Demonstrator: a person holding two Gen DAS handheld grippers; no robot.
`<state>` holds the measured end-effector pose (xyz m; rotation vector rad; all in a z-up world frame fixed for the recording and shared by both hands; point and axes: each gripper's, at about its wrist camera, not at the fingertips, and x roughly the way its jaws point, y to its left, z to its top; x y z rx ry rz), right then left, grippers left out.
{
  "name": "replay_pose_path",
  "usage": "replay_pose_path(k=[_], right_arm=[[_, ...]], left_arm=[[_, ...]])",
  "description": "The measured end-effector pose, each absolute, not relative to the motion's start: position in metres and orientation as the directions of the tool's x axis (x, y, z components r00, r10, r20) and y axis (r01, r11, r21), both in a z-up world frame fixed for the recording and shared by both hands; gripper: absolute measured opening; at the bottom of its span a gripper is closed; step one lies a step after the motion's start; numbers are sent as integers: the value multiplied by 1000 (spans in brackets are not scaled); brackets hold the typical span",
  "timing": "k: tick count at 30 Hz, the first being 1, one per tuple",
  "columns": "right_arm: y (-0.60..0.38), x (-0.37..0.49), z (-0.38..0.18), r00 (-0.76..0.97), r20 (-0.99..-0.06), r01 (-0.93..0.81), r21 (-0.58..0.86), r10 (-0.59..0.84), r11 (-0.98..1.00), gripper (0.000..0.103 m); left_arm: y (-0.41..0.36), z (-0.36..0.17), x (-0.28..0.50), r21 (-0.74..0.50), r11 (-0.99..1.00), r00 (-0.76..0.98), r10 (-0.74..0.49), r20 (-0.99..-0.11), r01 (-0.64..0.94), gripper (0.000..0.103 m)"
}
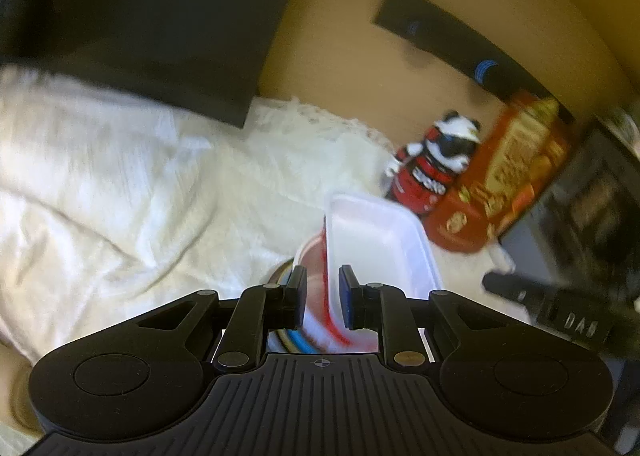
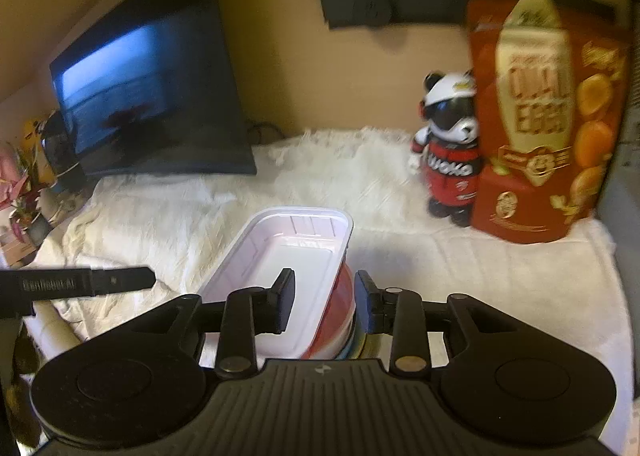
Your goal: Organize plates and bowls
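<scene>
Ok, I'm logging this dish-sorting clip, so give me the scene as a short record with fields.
surface: white fluffy cloth
stack: white rectangular tray tilted on a red bowl, striped dishes underneath
left gripper: nearly shut, at the tray's edge; contact unclear
right gripper: pads on either side of the tray's wall and the bowl's rim; contact unclear
background: dark monitor, panda figurine, red box
</scene>
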<state>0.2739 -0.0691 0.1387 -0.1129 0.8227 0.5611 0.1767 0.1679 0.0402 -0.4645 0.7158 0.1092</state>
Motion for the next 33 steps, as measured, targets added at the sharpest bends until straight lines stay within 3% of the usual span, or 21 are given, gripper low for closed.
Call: replay_pose_path(k=[4, 9, 17, 33], right_arm=[[-76, 214, 137, 550, -713, -482, 154, 435, 862, 64], [-78, 136, 130, 601, -712, -412, 114, 364, 904, 86], [-82, 89, 118, 627, -738, -335, 33, 249, 942, 86], [-80, 78, 111, 601, -759, -330, 47, 249, 943, 86]], left_arm=[[145, 37, 129, -321, 933, 779, -76, -623, -165, 17], [114, 30, 70, -195, 975, 805, -29, -593, -108, 17], [89, 18, 27, -150, 984, 782, -20, -622, -94, 17], [85, 15, 10, -130, 986, 756, -4, -654, -108, 17]])
